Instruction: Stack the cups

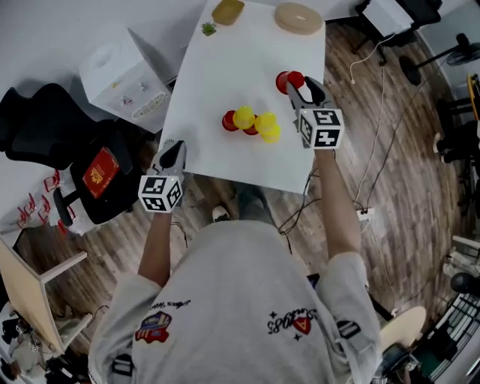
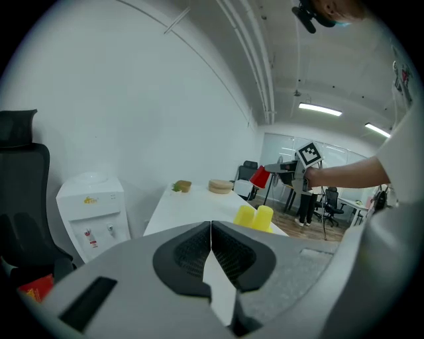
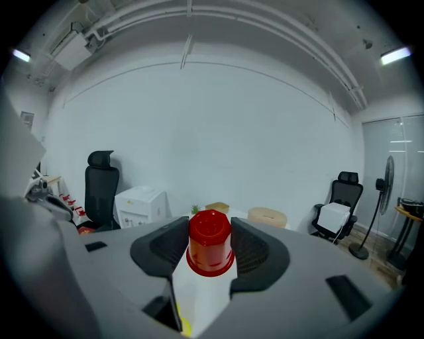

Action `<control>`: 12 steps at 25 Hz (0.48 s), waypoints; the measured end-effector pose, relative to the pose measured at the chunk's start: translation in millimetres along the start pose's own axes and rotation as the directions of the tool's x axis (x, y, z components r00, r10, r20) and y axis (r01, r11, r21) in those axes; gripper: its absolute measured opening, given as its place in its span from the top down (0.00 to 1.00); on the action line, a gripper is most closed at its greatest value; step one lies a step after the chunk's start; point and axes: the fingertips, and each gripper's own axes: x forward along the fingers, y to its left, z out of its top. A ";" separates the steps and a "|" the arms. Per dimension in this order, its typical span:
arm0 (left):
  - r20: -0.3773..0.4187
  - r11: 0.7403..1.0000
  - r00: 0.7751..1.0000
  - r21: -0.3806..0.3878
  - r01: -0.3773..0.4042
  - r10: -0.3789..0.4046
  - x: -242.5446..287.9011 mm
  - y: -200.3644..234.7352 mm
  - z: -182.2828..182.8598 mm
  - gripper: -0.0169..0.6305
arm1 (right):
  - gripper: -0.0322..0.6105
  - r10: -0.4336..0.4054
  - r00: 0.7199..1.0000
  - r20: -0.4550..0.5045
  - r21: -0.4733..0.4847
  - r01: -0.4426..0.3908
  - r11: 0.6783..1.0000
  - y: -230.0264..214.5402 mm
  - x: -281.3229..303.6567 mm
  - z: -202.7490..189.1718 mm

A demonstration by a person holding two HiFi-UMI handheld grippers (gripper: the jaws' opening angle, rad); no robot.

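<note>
My right gripper (image 1: 298, 88) is shut on a red cup (image 1: 288, 79), held upside down above the table's right side. In the right gripper view the red cup (image 3: 211, 242) sits bottom-up with a pad of the right gripper (image 3: 211, 228) on each side of it. A cluster of red and yellow cups (image 1: 252, 124) stands mid-table, below and left of the held one. My left gripper (image 1: 173, 148) hovers at the table's near left edge, shut and empty. In its own view the left gripper (image 2: 211, 228) shows pads pressed together, yellow cups (image 2: 254, 217) ahead and the red cup (image 2: 260, 177) raised beyond.
The white table (image 1: 217, 82) carries a round wooden lid (image 1: 298, 18), an olive bowl (image 1: 227, 11) and a small green plant (image 1: 208, 29) at its far end. A water dispenser (image 1: 124, 81) and a black chair (image 1: 45, 124) stand to the left. Cables lie on the floor at the right.
</note>
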 end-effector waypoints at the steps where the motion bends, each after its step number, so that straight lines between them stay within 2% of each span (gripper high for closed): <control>1: 0.007 1.000 1.000 0.004 0.005 -0.005 -10.0 -1.9 -2.0 0.96 | 0.64 0.004 1.000 0.012 -0.002 -0.004 1.000 10.6 -13.9 7.3; 7: 0.048 1.000 0.999 -0.005 0.004 -0.004 -56.3 -3.8 -9.1 0.96 | 0.63 0.027 0.999 0.024 -0.030 -0.026 0.999 69.4 -59.0 23.1; 12: 0.074 0.999 0.997 -0.012 -0.037 0.038 -95.5 6.0 -11.7 0.96 | 0.63 0.073 0.996 -0.052 0.014 -0.073 0.997 102.1 -46.2 -0.2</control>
